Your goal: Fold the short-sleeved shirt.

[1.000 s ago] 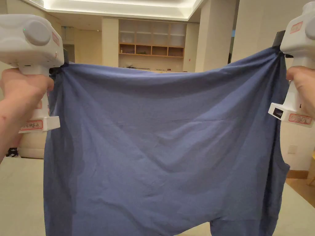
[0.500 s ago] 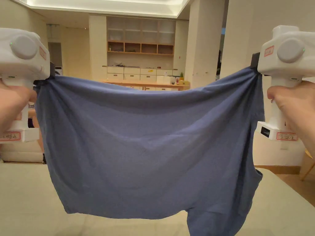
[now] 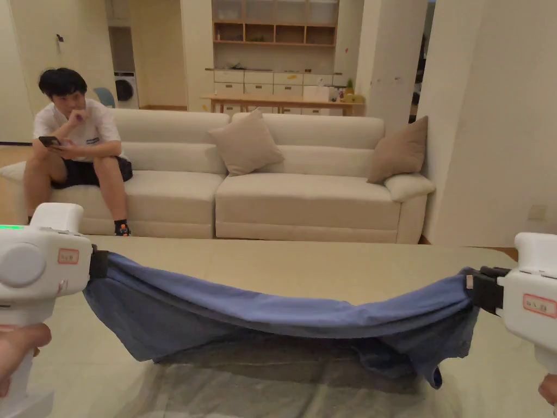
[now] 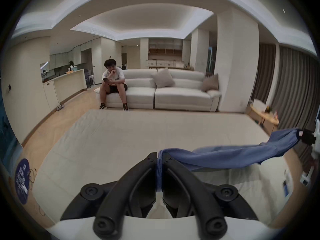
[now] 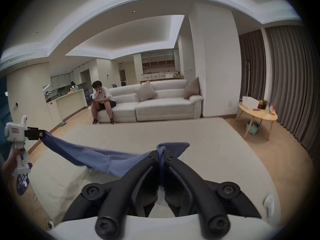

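Hanging in a long sagging band between the two tools, the blue shirt (image 3: 283, 318) is stretched low over the pale padded work surface (image 3: 304, 266), its middle drooping and its lower folds trailing down toward that surface; whether the cloth actually rests on it cannot be told. The fabric is thin, soft and matte, creased along its length, bunched into tight gathers at both ends.

At one end the left gripper (image 3: 99, 264) pinches a corner of the shirt: in the left gripper view its black, curved jaws are pressed together with only a sliver of blue cloth (image 4: 160, 159) squeezed between the tips. At the other end the right gripper (image 3: 478, 291) does the same, and in the right gripper view its jaws are likewise closed tight on a folded edge (image 5: 161, 152), with a small flap of fabric standing up past the tips. Both tools have white, smooth plastic bodies with rounded housings and red-edged stickers; a hand (image 3: 16, 348) grips the left handle from below.

Beyond the work surface stands a cream sofa (image 3: 304, 190) with plump, boxy cushions and two tan square pillows (image 3: 246, 142). A person (image 3: 76, 147) sits at its left end. Behind are open wooden shelves (image 3: 274, 32), and to the right a round wooden side table (image 5: 258, 116) before grey pleated curtains (image 5: 285, 81).
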